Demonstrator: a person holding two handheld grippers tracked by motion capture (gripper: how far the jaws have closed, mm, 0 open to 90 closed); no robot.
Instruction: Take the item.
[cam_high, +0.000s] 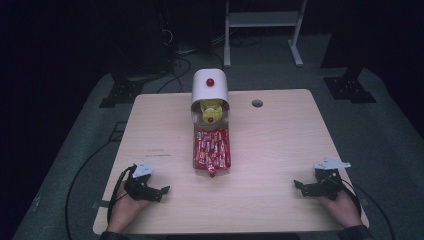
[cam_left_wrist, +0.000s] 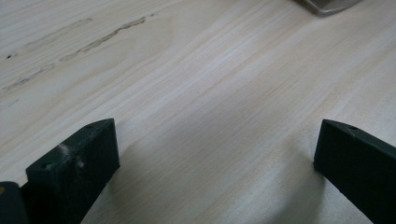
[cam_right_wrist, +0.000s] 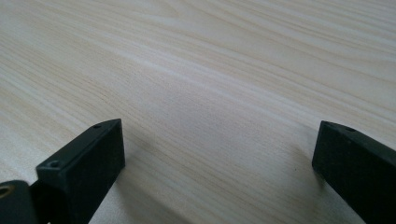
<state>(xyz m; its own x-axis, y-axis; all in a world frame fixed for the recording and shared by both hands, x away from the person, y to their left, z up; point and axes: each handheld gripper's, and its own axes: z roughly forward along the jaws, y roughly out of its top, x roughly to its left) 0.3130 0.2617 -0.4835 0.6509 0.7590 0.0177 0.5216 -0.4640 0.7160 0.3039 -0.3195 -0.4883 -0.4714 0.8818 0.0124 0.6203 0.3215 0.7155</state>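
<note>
My desk (cam_high: 280, 150) is pale wood-grain laminate, smooth and matt, with faint scuff marks near my left gripper (cam_left_wrist: 215, 154). Both it and my right gripper (cam_right_wrist: 217, 154) have matt black plastic jaws, slightly dusty. The candy dispenser (cam_high: 210, 86) looks like smooth white plastic; the red candy wrappers (cam_high: 211, 147) in its tray shine glossy.

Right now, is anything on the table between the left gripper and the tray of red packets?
No. In the high view, only bare tabletop lies between the left gripper and the tray of red packets.
</note>
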